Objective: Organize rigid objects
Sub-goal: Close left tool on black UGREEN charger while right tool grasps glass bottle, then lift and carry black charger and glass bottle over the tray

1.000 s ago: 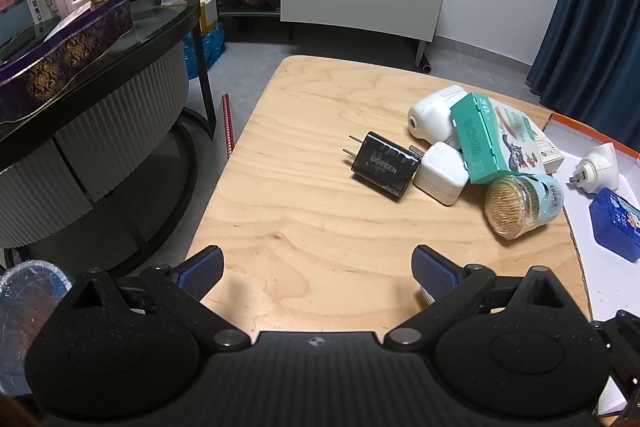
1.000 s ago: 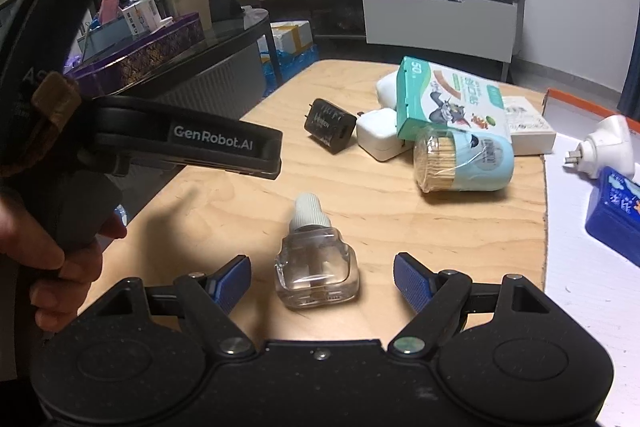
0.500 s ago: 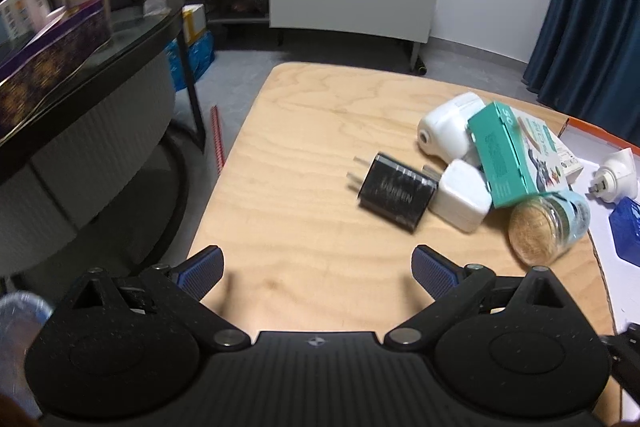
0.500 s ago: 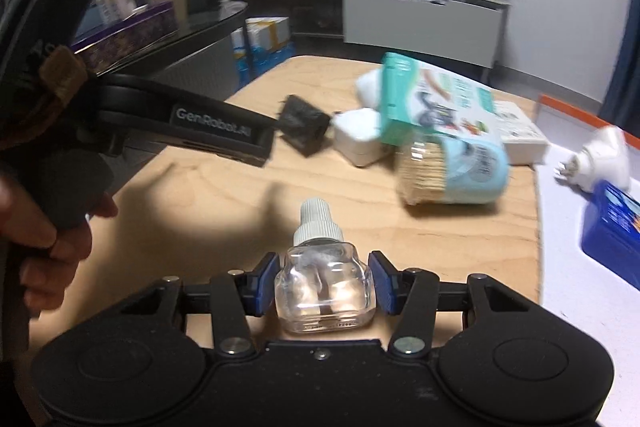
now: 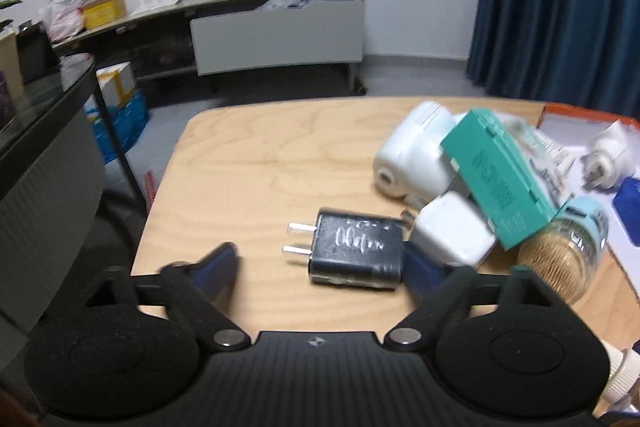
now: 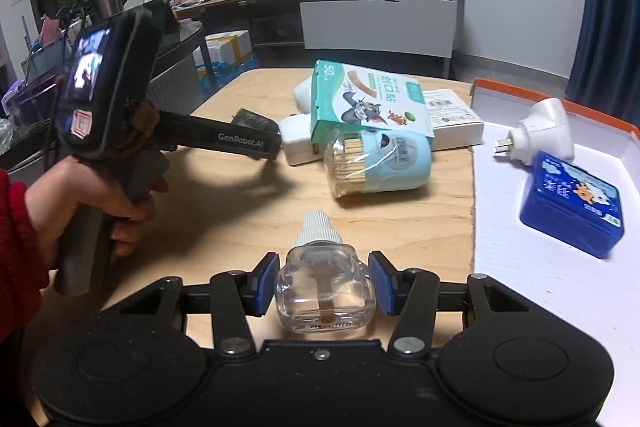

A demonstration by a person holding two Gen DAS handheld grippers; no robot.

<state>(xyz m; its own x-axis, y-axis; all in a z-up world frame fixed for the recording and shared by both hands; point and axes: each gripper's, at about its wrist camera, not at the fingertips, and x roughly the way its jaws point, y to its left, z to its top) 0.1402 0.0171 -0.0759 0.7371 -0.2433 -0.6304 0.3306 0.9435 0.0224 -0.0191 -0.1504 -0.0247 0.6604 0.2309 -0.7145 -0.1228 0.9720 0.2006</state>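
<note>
**Risks at the double pick-up: black charger and clear bottle**

Left gripper [image 5: 316, 263]: the jaws have just been closing and stand half-wide around the black charger [image 5: 354, 253], which lies flat on the wooden table [image 5: 248, 167] with its prongs pointing left. The right pad sits at the charger's right end; the left pad is apart from the prongs. The view is blurred, so contact cannot be confirmed.
- Risk: the left pad meets the thin prongs instead of the body. The charger may then pivot or skid.
- Risk: the white charger [image 5: 452, 235] touches the black one on the right. A closing pad may catch it and disturb the green box [image 5: 500, 183] leaning above and the toothpick jar [image 5: 560, 259] beside it, which lies on its side and may roll.

Right gripper [image 6: 324, 283]: the jaws are narrow and clamped on the clear bottle [image 6: 326, 291], white cap pointing away, low over the near table edge.
- Risk: the bottle's walls are smooth and rounded. It may slip or rotate in transit.
- Risk: the white tray [image 6: 520, 287] on the right already holds a white plug [image 6: 540, 131] and a blue box [image 6: 572, 203]. A careless placement may knock them.
</note>
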